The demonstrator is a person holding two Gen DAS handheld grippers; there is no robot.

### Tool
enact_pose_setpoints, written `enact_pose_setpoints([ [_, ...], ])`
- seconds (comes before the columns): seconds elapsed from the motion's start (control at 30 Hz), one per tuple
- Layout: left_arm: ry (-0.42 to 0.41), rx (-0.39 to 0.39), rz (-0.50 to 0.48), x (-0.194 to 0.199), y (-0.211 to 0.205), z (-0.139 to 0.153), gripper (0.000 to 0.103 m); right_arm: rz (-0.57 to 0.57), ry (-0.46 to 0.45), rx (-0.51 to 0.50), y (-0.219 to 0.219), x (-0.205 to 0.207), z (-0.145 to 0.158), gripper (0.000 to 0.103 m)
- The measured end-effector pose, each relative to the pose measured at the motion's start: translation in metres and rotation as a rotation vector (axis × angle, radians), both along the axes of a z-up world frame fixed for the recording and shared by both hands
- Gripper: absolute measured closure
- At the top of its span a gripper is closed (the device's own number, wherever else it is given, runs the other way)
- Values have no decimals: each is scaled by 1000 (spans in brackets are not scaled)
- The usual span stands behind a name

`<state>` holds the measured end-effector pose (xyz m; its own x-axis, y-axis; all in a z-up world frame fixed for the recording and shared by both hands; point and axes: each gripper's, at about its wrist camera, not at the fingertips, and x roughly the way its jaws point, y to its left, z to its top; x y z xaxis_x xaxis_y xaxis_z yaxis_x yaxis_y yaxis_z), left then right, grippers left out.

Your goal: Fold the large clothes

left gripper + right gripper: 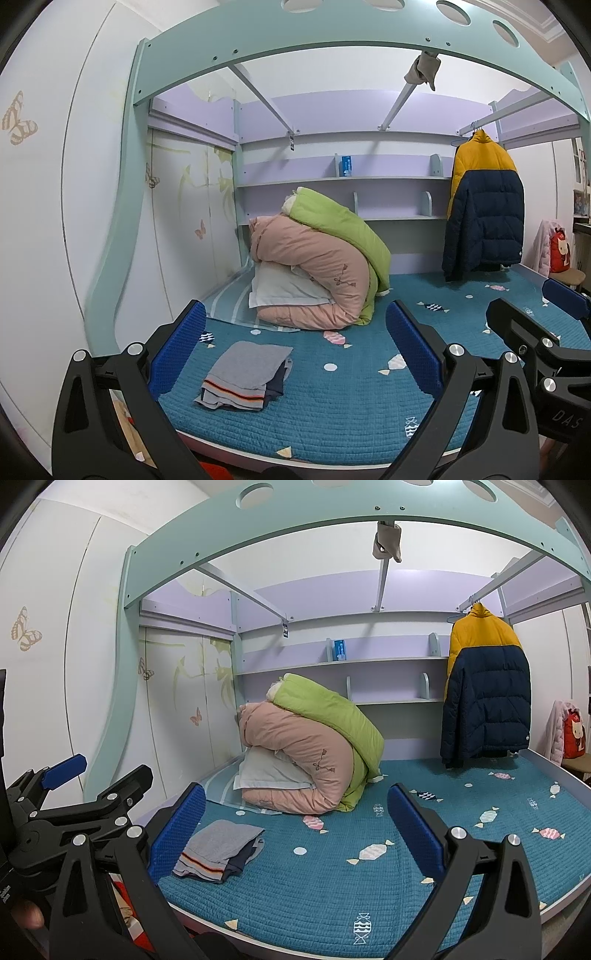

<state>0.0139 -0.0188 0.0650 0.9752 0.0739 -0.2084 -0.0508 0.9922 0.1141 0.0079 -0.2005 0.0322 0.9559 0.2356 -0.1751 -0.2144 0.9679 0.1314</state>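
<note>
A folded grey garment with an orange and white stripe (245, 374) lies on darker folded clothes on the teal quilted bed (351, 406), near its front left edge; it also shows in the right wrist view (218, 847). A yellow and navy puffer jacket (484, 206) hangs on a hanger from the bunk frame at the right (485, 686). My left gripper (295, 347) is open and empty, held above the front of the bed. My right gripper (297, 827) is open and empty beside it. Each gripper shows at the edge of the other's view.
A pile of pink and green duvets with a white pillow (317, 258) sits at the back left of the bed. Shelves (343, 181) run along the back wall. A wardrobe with butterfly decals (44, 184) stands at the left. A chair with a pink coat and red bag (554, 251) is at the right.
</note>
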Motion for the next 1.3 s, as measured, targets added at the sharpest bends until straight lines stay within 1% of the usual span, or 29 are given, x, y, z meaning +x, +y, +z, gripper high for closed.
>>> enact_pose_setpoints([
  [0.33, 1, 2, 3, 0, 1, -2, 5, -2, 2, 1, 0, 0, 0, 8],
  [0.53, 5, 4, 8, 0, 4, -4, 5, -4, 9, 5, 5, -1, -5, 8],
  [1.3, 6, 5, 6, 1, 5, -3, 5, -6, 20, 15, 13, -4, -10, 8],
])
